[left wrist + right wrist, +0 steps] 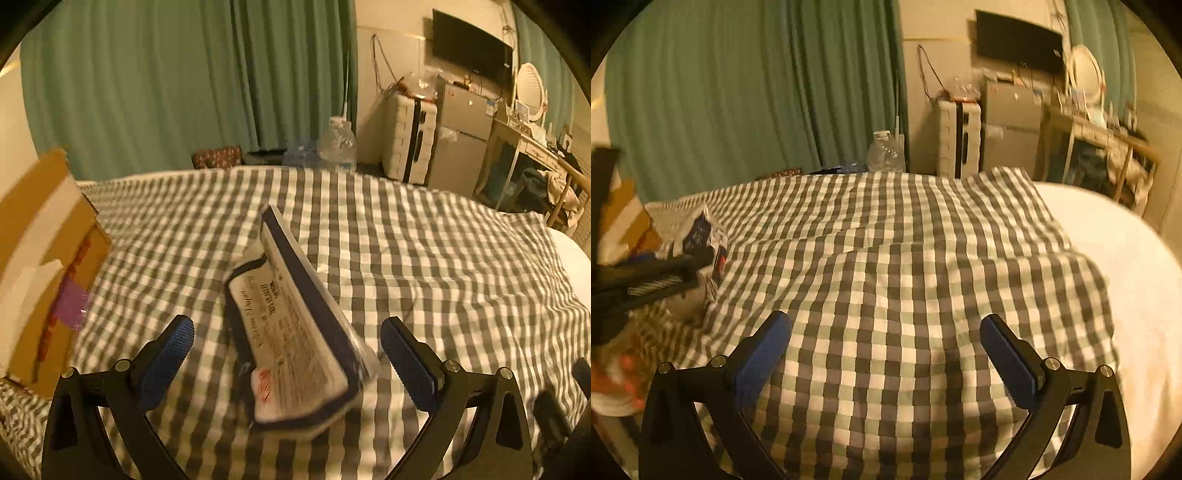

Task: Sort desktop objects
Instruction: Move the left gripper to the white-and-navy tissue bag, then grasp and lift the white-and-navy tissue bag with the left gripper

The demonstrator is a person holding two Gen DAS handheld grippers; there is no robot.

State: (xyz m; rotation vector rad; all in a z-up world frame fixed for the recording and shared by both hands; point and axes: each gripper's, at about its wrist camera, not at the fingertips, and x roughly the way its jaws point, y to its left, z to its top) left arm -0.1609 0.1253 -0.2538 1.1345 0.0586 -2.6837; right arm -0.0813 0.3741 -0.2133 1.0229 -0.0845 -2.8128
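Observation:
A flat white packet with dark blue edges, wrapped in clear plastic (295, 332), lies tilted on the grey-and-white checked bed cover (424, 266). It sits between the wide-apart blue pads of my left gripper (287, 325), which is open and not touching it. The packet looks blurred. A cardboard box (40, 266) with white flaps stands just left of it. In the right wrist view the same packet (701, 240) and the left gripper's body (646, 277) show at the far left. My right gripper (886, 319) hangs open over bare checked cover (905, 240), holding nothing.
A white sheet (1126, 277) is exposed on the bed's right side. Beyond the bed stand a water bottle (338, 142), a white suitcase (406, 140), a small fridge (465, 136) and a desk (524, 147), with green curtains (166, 85) behind. Something blurred, white and orange, (613, 373) lies at the lower left.

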